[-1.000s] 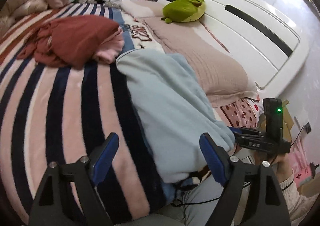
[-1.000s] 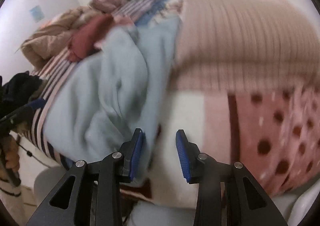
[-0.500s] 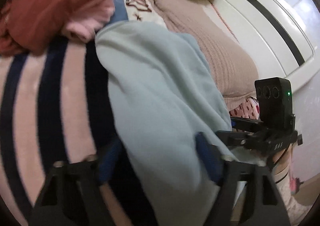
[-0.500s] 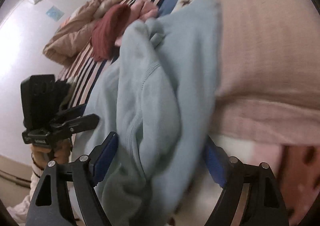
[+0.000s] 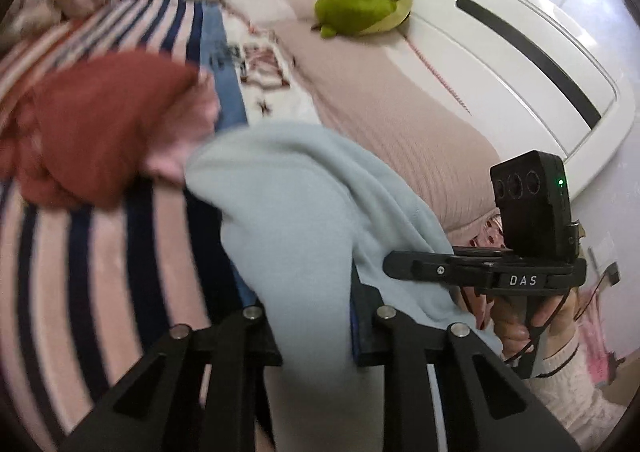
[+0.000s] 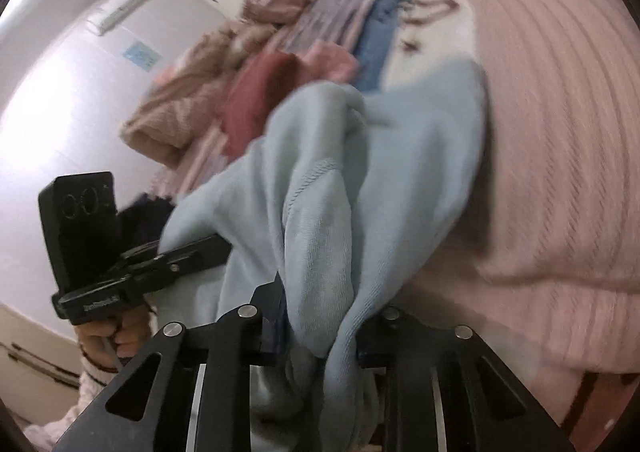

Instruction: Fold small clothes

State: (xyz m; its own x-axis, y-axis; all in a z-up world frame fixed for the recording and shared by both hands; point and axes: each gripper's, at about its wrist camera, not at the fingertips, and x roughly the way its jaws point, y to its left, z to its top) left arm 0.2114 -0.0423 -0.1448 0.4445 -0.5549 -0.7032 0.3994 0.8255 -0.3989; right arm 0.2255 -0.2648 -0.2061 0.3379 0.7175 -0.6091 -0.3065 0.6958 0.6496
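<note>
Progress: early. The light blue garment (image 5: 304,212) is bunched and unfolded; no crease is set. In judgement, the current step is the pick-up, with flattening and every fold still to do. A dark red garment (image 5: 92,124) lies in a loose heap on the striped blanket (image 5: 52,272), also unfolded.

Left hand-held gripper (image 5: 312,326): its jaws are clamped on a thick fold of the light blue garment at the near edge of the bed. The cloth passes between the fingers and runs up and away over the blanket toward the middle of the bed. The dark red garment lies to the left of it, farther from the near edge.

Right hand-held gripper (image 6: 320,322): its jaws pinch a hanging bunch of the same garment, also at the near edge of the bed. A stitched hem (image 6: 316,176) shows just above the fingers. The far end of the garment rests against the pink knitted cover (image 6: 560,132), which spreads to the right.

Both grippers hold the garment near one another, so it hangs doubled between them.
</note>
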